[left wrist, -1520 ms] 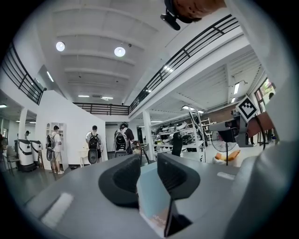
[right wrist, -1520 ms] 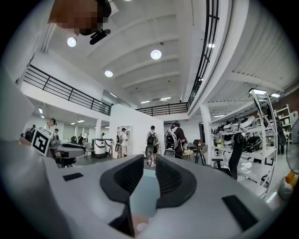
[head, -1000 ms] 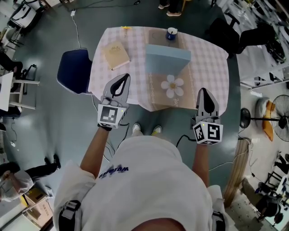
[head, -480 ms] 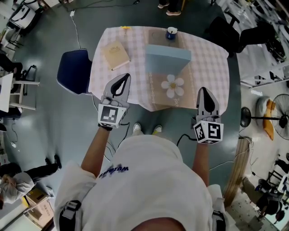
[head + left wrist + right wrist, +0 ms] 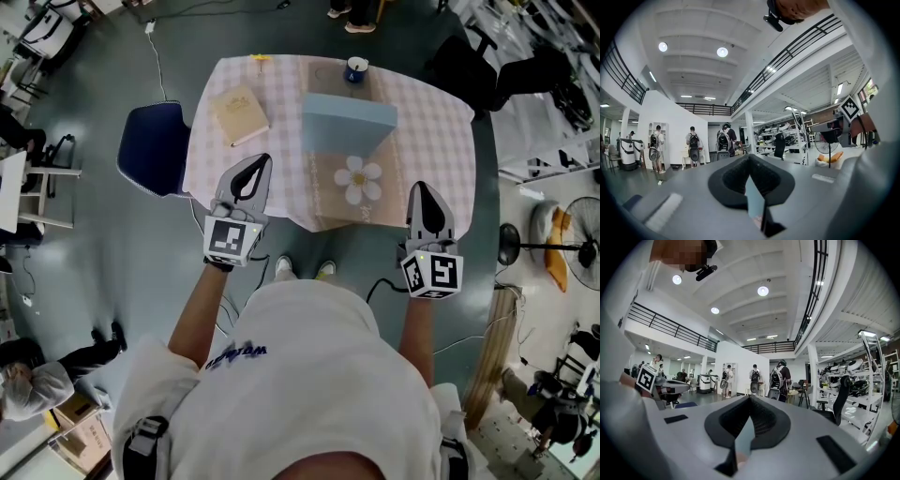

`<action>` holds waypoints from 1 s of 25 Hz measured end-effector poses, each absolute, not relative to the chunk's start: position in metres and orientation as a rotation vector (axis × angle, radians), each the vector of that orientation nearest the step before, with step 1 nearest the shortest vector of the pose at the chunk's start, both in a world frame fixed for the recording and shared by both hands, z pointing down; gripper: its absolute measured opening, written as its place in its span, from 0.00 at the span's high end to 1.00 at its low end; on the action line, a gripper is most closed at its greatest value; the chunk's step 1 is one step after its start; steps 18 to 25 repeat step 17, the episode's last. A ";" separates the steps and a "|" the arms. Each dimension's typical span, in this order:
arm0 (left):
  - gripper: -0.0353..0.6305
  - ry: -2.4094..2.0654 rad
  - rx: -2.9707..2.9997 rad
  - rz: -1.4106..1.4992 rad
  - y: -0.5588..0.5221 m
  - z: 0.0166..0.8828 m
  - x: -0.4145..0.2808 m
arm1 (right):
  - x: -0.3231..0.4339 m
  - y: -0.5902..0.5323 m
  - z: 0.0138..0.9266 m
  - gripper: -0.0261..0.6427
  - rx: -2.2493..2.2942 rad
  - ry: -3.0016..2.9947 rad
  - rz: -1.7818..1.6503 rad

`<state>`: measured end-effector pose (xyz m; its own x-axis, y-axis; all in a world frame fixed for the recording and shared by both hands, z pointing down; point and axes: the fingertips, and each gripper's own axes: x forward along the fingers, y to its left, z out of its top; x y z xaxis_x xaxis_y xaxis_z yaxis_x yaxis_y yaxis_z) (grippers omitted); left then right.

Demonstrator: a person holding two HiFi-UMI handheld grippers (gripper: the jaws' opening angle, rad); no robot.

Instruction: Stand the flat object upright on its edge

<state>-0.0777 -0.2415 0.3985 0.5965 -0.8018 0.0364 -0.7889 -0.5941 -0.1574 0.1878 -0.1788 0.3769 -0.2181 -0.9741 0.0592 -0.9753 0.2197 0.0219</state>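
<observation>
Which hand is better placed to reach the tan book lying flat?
Left, probably: the left gripper is in line with the tan book on the table's left side, while the right gripper is far across. Both are shut, empty.

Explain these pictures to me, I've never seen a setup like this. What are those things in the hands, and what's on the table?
A person stands at a table with hand-worked tongs in each hand: the left tongs and the right tongs. The top-down picture comes from a camera on the person's head. The other two come from cameras riding on each pair of tongs, looking along the jaws into the room. On the table are a book, a pale blue box, a flower mat and a cup. Both tongs are shut and hold nothing.
</observation>
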 end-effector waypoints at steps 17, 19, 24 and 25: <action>0.94 1.380 -2.697 -0.099 -0.242 0.395 -0.092 | 0.173 -0.180 0.387 0.95 1.910 -2.402 0.094; 0.94 1.380 -2.697 -0.099 -0.242 0.395 -0.092 | 0.173 -0.180 0.387 0.95 1.910 -2.402 0.094; 0.94 1.380 -2.697 -0.099 -0.242 0.395 -0.092 | 0.173 -0.180 0.387 0.95 1.910 -2.402 0.094; 0.94 1.380 -2.697 -0.099 -0.242 0.395 -0.092 | 0.173 -0.180 0.387 0.95 1.910 -2.402 0.094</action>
